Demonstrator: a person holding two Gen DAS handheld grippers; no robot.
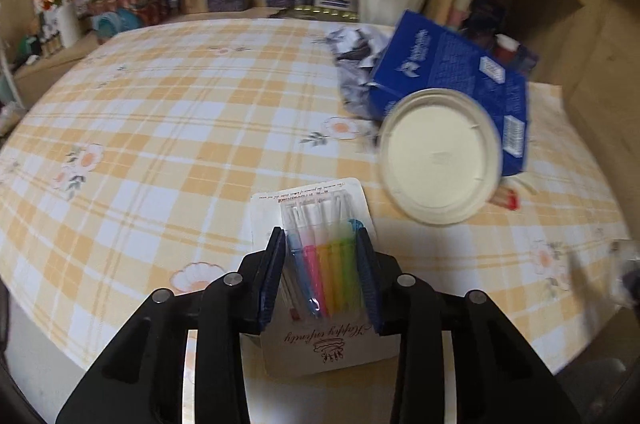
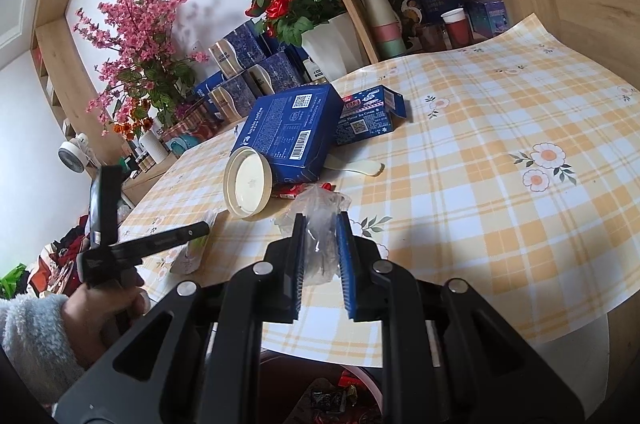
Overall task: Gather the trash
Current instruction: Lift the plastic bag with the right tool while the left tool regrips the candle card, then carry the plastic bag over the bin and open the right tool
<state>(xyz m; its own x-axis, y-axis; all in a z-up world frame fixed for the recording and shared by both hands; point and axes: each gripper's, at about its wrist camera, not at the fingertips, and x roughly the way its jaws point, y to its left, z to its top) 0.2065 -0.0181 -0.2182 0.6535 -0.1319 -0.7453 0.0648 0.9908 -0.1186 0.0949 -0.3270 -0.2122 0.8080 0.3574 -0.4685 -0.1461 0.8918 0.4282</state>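
Left wrist view shows our left gripper [image 1: 320, 244] closed on a candle pack [image 1: 320, 276], a white card with blue, pink, orange, yellow and green candles under clear plastic; the fingers press on both sides of the blister, and the pack sits low over the near edge of the table [image 1: 160, 128], which wears a yellow and white checked cloth with flower prints. To the right of the pack a round cream lid [image 1: 438, 156] stands tilted on its edge, leaning against a blue coffee box [image 1: 444, 64]. Behind the box we see a crumpled grey and white wrapper [image 1: 354, 64], and just below the lid a small red wrapper [image 1: 507, 199] lies on the cloth.

From the right wrist view, our right gripper [image 2: 322, 224] pinches a crumpled clear plastic bag [image 2: 320, 220] between its blue-padded fingers; the bag bulges above the fingertips and hangs down between them, lifted off the cloth. Beyond it we see the same cream lid [image 2: 248, 184] against the coffee box [image 2: 292, 136], a red wrapper [image 2: 300, 189] beside them, a cream spoon [image 2: 360, 166] poking out from behind the box, and a smaller blue ice cream box [image 2: 370, 116] farther back. At the left our left hand [image 2: 100, 308] grasps the other tool's handle. Below the table edge a bin [image 2: 340, 396] shows coloured wrappers inside. Red roses [image 2: 288, 0] in a white pot stand at the back.
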